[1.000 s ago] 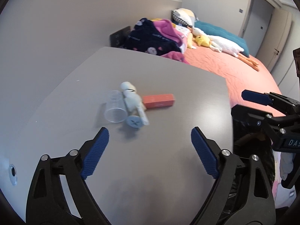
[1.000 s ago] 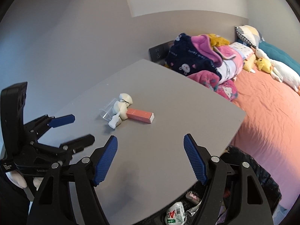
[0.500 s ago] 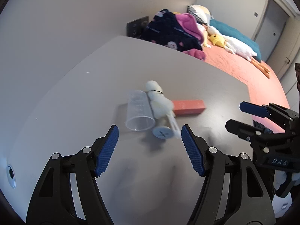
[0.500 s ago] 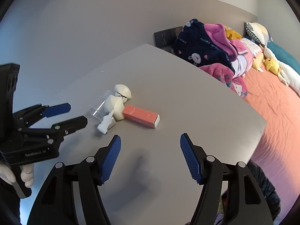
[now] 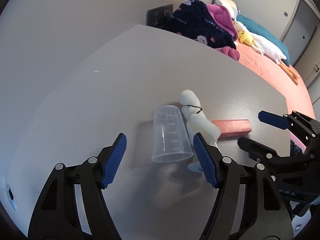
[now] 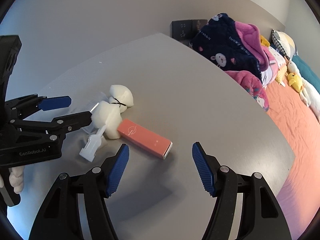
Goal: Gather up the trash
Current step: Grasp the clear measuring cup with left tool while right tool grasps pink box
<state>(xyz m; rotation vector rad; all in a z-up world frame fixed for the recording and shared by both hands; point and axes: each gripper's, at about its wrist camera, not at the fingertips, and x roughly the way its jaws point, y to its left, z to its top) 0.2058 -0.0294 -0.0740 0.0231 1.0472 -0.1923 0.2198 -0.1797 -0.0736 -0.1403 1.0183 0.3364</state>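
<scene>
Bedroom setup, with a plain grey desk (image 6: 180,92) pushed against the wall and a bed with an orange cover (image 6: 300,120) off toward 3 o'clock, blankets and plush toys heaped at its head. All the trash sits in one little cluster mid-desk, which makes sense for a two-handed sweep: a clear measuring cup (image 5: 170,136) tipped on its side with its mouth toward the camera, a white wad tied with black thread (image 5: 195,116) touching it at 3 o'clock, a small plastic syringe-like piece (image 6: 93,145) poking out from under the wad, and a pink carton (image 6: 145,138) lying flat just beyond.

Left gripper (image 5: 160,160) is pitched steeply down, jaws released but narrowed in over the last second, now straddling the cup's open end without pressing on it. Looks to me like it's lining up to pinch that cup.

Right gripper (image 6: 159,166) tilts down the same way, jaws apart with nothing between the pads, having drawn in a little; the carton's near end sits at about 11 o'clock, just ahead. My guess is that's its target.
</scene>
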